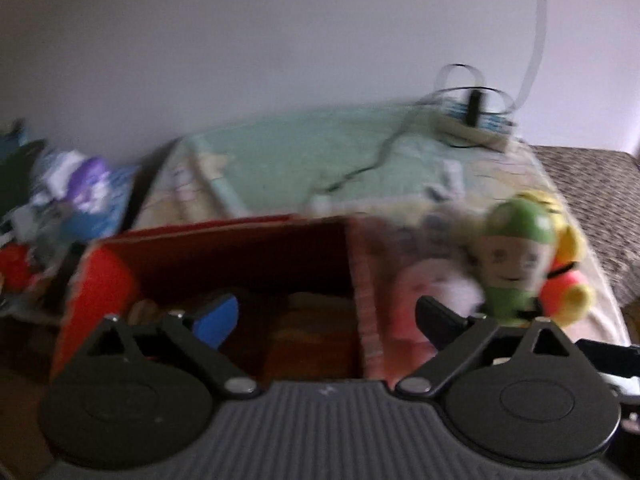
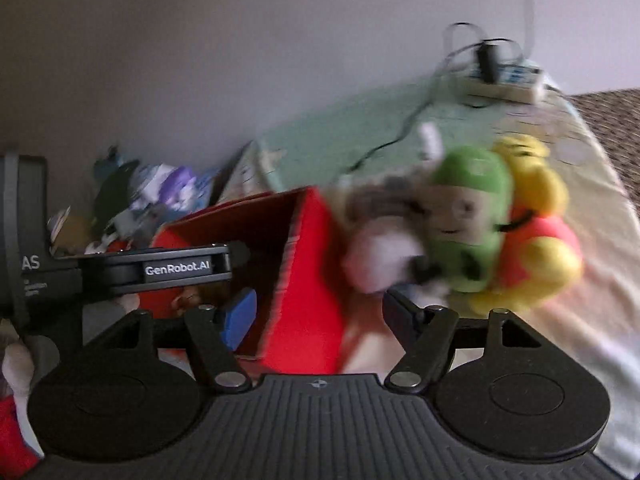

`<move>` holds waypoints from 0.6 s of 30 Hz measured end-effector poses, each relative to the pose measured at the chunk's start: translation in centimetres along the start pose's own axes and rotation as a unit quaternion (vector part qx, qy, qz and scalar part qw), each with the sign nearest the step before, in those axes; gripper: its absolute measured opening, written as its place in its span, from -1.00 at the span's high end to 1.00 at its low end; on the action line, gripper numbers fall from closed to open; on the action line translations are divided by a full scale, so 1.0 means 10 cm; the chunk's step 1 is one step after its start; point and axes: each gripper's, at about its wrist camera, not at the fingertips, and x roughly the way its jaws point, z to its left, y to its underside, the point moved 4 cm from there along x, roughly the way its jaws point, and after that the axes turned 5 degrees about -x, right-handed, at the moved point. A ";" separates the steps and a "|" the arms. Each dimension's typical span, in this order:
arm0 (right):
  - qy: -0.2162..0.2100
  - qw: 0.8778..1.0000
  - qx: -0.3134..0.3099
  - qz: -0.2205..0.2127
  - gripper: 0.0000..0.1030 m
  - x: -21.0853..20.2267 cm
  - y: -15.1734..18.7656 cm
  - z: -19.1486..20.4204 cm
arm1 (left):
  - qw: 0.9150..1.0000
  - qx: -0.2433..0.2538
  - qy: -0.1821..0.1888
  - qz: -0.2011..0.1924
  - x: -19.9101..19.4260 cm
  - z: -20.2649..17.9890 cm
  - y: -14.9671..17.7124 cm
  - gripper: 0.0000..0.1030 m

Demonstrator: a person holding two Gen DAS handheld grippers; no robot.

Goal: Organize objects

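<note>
Between the spread, empty fingers of the left gripper (image 1: 326, 314) lies the red box (image 1: 224, 256). Right gripper (image 2: 318, 316): fingers apart, empty; green doll (image 2: 468, 220) just ahead, right.

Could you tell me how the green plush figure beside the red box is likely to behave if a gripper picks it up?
The green plush figure looks like soft fabric, so it would probably squash between the fingers rather than slip. It seems light for its size. It stands upright against the yellow plush, so a push might well topple it.
</note>
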 end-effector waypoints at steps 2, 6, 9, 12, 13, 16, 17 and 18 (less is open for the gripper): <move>-0.002 1.000 -0.008 0.010 -0.42 0.07 -0.01 0.16 | 1.000 -0.013 -0.016 0.002 -0.03 0.22 0.02 -0.90; -0.007 0.999 -0.013 0.046 -0.40 0.24 0.05 0.48 | 0.999 -0.023 -0.035 0.019 -0.03 0.61 0.10 -0.90; 0.025 0.998 -0.023 0.058 -0.38 0.34 0.11 0.65 | 0.998 -0.034 -0.035 0.035 -0.04 0.88 0.22 -0.91; 0.046 0.996 -0.024 0.067 -0.37 0.37 0.16 0.77 | 0.998 -0.029 -0.040 0.046 -0.05 1.05 0.33 -0.91; 0.051 0.996 -0.023 0.067 -0.37 0.37 0.19 0.80 | 0.998 -0.025 -0.035 0.049 -0.06 1.09 0.37 -0.91; 0.067 0.995 -0.018 0.065 -0.37 0.37 0.22 0.87 | 0.998 -0.027 -0.018 0.057 -0.06 1.19 0.48 -0.91; 0.071 0.995 -0.015 0.064 -0.37 0.38 0.24 0.90 | 0.998 -0.024 -0.016 0.063 -0.06 1.21 0.52 -0.91; 0.076 0.995 -0.011 0.063 -0.37 0.40 0.26 0.92 | 0.997 -0.021 -0.016 0.068 -0.06 1.23 0.55 -0.91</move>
